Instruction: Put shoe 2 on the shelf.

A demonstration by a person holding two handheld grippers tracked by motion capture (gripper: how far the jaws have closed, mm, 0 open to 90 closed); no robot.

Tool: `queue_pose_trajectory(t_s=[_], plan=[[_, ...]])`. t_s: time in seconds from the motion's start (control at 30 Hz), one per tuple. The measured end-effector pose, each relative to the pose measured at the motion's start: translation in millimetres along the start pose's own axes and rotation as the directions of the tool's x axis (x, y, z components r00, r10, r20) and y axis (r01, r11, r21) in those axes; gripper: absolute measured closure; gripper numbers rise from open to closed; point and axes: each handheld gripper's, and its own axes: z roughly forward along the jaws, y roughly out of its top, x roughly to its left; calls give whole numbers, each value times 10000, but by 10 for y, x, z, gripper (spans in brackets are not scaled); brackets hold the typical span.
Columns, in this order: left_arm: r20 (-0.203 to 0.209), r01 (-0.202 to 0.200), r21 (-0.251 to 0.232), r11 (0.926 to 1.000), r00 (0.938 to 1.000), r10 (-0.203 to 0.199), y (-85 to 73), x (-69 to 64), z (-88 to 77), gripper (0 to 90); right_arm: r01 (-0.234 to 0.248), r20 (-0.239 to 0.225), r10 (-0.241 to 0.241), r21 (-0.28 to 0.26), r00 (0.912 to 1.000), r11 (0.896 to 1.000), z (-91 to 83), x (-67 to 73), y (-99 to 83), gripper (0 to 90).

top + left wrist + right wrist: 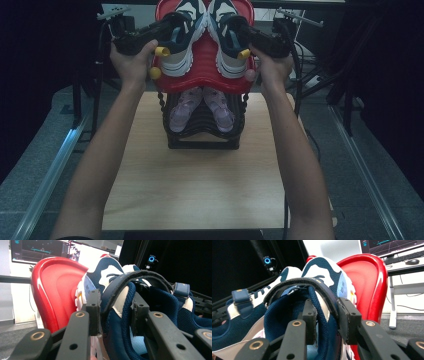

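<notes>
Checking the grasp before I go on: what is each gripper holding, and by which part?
Left gripper straddles the outer collar wall of the left navy sneaker; right gripper does likewise on the right navy sneaker. Whether the pads press cannot be told.

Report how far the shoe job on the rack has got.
Done: a small pink pair rests on the black lower tier. In hand: the left gripper and right gripper each straddle the collar of a navy-and-white sneaker, both on the red moulded tray. Left: whether the pads grip is unclear, so the pair isn't settled.
</notes>
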Motion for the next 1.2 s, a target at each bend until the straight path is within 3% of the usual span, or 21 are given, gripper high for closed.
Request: queue_pose_trajectory(t_s=[0.13, 0.2, 0.33, 0.43, 0.63, 0.8, 1.2], plan=[[369, 71, 157, 9999, 9993, -77, -58, 21, 33, 594, 785, 24, -786, 317, 9969, 9964, 20, 62, -22, 659], [477, 11, 105, 9999, 9989, -16, -69, 13, 36, 549, 892, -66, -891, 317, 9960, 9955, 19, 64, -29, 631], [642, 422, 236, 9988, 9970, -436, -63, 50, 33, 452, 518, -771, -496, 259, 9958, 9983, -26, -5, -14, 494], [683, 749, 112, 9971, 9948, -755, -55, 86, 6, 410, 472, -793, -459, 146, 9958, 9988, -63, -25, -19, 444], [759, 1023, -52, 9947, 9919, -1016, -49, 106, -50, 381, 85, -1424, -98, -104, 9898, 9999, -136, -59, -51, 434], [690, 939, -207, 9954, 9933, -922, -31, 78, -103, 364, -74, -1743, 14, -342, 9847, 9994, -187, -69, -69, 431], [810, 1022, -588, 9930, 9920, -972, -62, 33, -397, 362, -418, -2185, 236, -789, 9756, 9960, -432, -123, -233, 434]])
